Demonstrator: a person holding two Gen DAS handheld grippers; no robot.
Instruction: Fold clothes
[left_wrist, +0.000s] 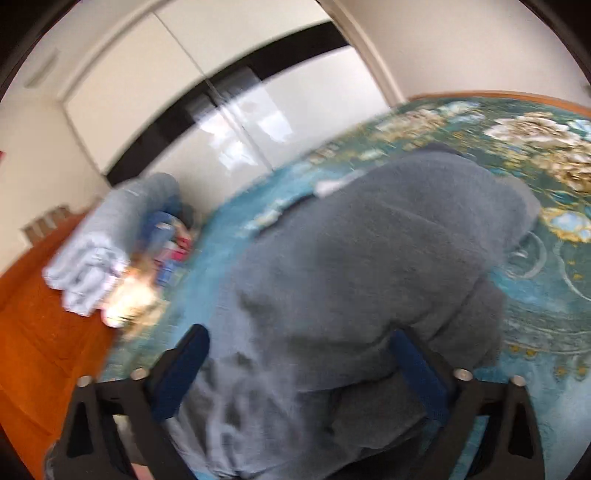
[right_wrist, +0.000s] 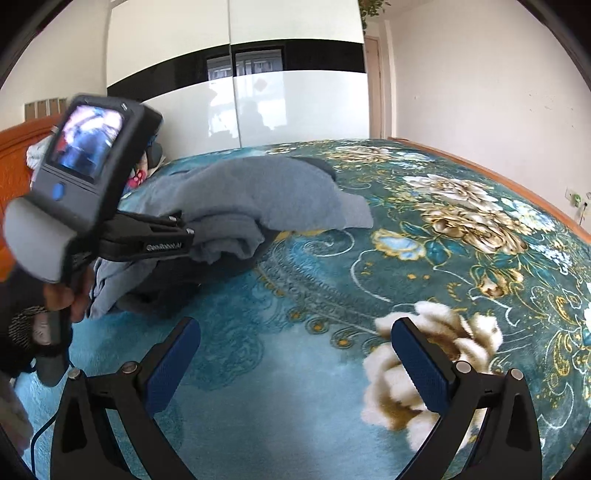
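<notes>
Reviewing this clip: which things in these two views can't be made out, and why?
- Left wrist view: the pile beside the headboard is motion-blurred; its items can't be told apart.
- Left wrist view: the grey garment fills the gap of the left tool; whether the pads press on it is unclear.
- Right wrist view: the left tool's tips are buried in the garment.
- Right wrist view: the holding hand is mostly hidden behind the handle.

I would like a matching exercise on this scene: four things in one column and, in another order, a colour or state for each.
Things:
1. fluffy garment
2. flowered bed blanket
3. right gripper
4. bed's wooden headboard

States:
a. orange
b. open, nothing between the fingers
c. teal with gold and white blossoms
d. grey, crumpled, with the left gripper around one end

Pairs: 1-d, 2-c, 3-b, 4-a
</notes>
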